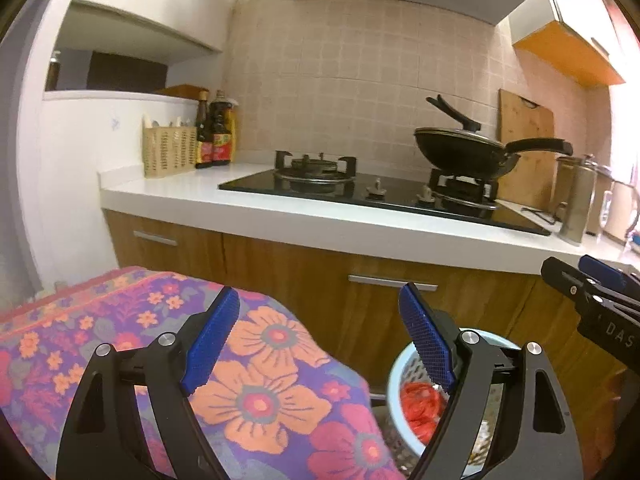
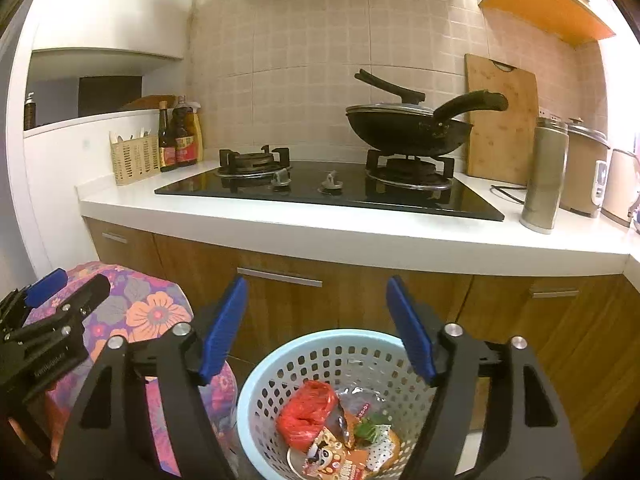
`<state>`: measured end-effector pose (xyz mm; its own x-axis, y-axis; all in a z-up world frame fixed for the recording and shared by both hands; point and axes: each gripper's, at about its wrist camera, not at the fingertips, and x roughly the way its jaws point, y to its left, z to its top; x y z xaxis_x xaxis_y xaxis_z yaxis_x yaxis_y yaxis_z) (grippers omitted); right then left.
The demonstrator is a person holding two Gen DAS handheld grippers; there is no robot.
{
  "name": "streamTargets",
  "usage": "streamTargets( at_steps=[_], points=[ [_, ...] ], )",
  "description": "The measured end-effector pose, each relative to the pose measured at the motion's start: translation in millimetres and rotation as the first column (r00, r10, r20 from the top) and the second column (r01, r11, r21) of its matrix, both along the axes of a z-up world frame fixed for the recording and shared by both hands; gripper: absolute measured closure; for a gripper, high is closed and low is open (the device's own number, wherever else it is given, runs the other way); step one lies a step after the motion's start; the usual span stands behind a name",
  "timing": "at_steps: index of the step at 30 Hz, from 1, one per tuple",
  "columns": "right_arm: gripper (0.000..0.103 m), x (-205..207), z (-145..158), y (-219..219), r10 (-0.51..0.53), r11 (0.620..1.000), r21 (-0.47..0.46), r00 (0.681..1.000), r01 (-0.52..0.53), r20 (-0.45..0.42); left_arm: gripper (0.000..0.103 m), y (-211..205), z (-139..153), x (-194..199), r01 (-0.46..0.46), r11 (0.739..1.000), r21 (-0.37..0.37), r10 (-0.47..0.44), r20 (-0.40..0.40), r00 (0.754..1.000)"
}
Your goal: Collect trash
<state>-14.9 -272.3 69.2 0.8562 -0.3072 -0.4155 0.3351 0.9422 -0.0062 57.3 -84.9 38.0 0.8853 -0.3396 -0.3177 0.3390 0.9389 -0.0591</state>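
Right wrist view: right tongs (image 2: 316, 328) spread wide, empty, above the basket (image 2: 256, 392).
Basket: red bag (image 2: 306, 412), snack wrappers (image 2: 340, 456) inside.
Left tongs (image 1: 316, 336): wide apart, empty.

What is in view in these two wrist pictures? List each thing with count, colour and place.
basket: one, pale blue, floor below the counter
trash: red bag and printed wrappers, inside the basket
floral cloth: one, purple and orange, left of the basket
wok: one, black, lidded, right burner
bottles: three, dark or yellow, counter's left end
cutting board: one, wooden, against the wall
left gripper: open, empty
right gripper: open, empty
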Motion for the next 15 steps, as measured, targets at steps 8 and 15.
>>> streamTargets(
  at_steps=[8, 15],
  points=[
    [0.024, 0.8, -7.8, -1.7, -0.046, 0.999, -0.003, 0.999, 0.046, 0.006, 0.023, 6.4, -1.5, 0.8, -0.058, 0.998, 0.017, 0.058, 0.003, 0.998],
    [0.021, -2.2, -8.0, -11.9, -0.059, 0.998, 0.012, 0.998, 0.059, 0.009, 0.023, 0.3, -3.0, -2.9, -0.069, 0.996, 0.051, 0.067, 0.027, 0.997]
  ],
)
